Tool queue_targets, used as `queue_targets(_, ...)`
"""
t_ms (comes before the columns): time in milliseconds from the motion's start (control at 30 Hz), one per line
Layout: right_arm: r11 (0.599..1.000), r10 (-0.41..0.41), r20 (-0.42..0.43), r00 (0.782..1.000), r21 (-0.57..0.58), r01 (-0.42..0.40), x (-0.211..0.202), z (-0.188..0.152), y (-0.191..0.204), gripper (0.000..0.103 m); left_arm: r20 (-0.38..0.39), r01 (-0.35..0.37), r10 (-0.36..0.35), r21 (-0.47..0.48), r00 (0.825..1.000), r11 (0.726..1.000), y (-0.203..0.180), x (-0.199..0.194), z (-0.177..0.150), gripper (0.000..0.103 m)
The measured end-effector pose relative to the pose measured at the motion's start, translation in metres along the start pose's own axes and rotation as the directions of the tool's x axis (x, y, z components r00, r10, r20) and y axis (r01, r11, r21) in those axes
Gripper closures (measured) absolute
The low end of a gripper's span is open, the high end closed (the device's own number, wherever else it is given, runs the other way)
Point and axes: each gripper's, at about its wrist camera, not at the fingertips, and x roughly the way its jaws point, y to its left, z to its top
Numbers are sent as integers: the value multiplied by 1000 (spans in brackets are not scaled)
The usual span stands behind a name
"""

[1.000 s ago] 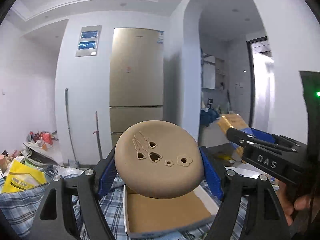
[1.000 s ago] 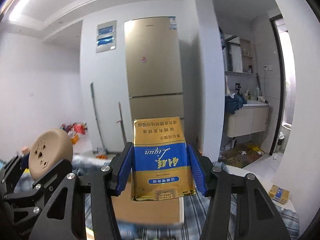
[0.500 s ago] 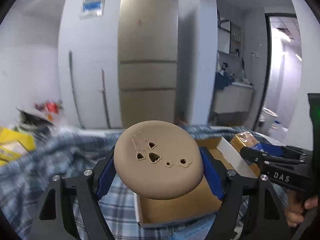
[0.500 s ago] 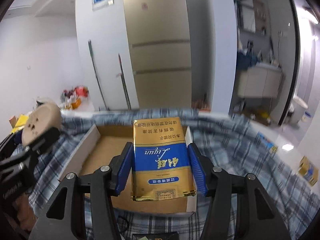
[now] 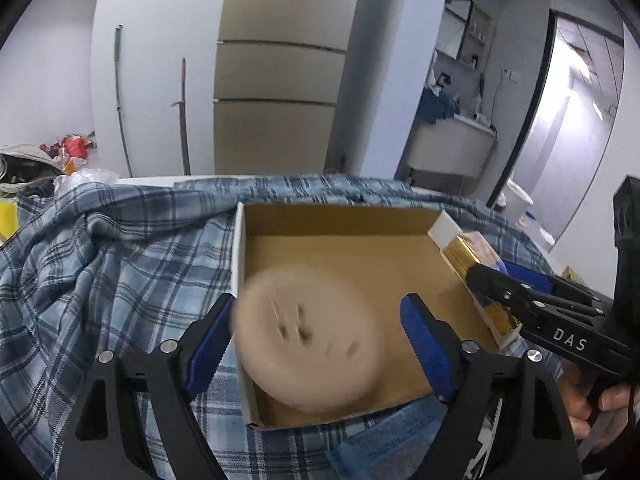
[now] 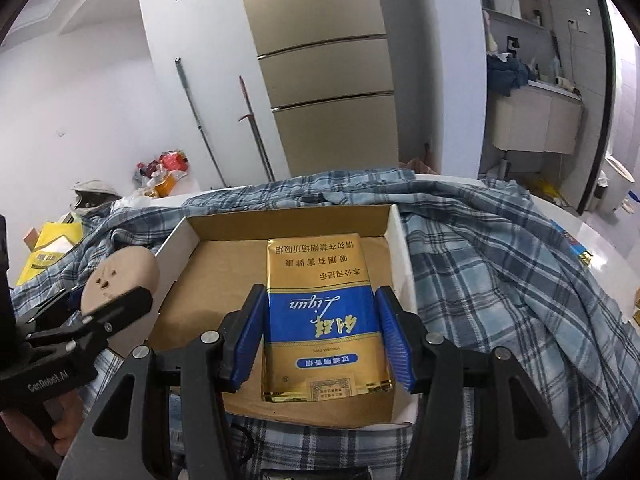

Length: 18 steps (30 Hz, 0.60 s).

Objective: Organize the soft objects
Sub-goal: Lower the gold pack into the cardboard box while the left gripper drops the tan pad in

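Cushion [image 5: 308,336] loose in widening left gripper [image 5: 320,344]

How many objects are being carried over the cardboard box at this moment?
2. A round tan foam cushion sits blurred between the left gripper's just-opened jaws, over the open cardboard box; a gold-and-blue packet is clamped in the right gripper.

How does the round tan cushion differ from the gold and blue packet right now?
The round tan cushion is a plain blurred disc with small cut-outs; the gold and blue packet is rectangular, sharp and printed. The left claw, jaws just opening, has let go of the cushion; the right claw grips the packet. Both are over the cardboard box.
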Motion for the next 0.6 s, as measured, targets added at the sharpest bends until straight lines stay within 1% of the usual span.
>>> queue_targets(67,1000,4,-15,1000,-1,-4,5,0,0,49,-11,-11,11,25,1000,1000,-5,0,-2,18)
queue_targets(100,1000,-2,-18,1000,-2,2,7,0,1,48,-4,-15,15,37,1000,999,-8,-2,-3,18)
queue_targets(200,1000,-19,-18,1000,-5,19,8,-2,2,48,23,-32,30,68,999,997,-17,-7,-3,12)
queue_targets(267,1000,-14,-20,1000,-6,14,8,-2,2,47,38,-42,39,78,999,996,-19,-10,-3,11)
queue_targets(333,1000,-2,-27,1000,-11,1,10,-2,4,46,80,-61,55,77,995,995,-19,-17,-3,11)
queue_targets(367,1000,7,-34,999,-15,-8,11,-3,4,43,105,-59,51,71,993,996,-18,-22,-2,11)
queue_targets(400,1000,9,-40,999,-20,-10,13,-4,6,35,138,-58,49,63,989,996,-16,-28,-2,11)
queue_targets(467,1000,-5,-36,999,-17,5,12,-4,6,25,172,-75,63,61,983,995,-15,-34,-2,11)
queue_targets(567,1000,-6,-29,1000,-8,6,8,-3,5,24,194,-118,99,90,976,989,-19,-42,-1,11)
queue_targets(600,1000,-9,-28,1000,-2,9,6,-2,4,24,222,-144,120,93,968,985,-21,-50,0,11)
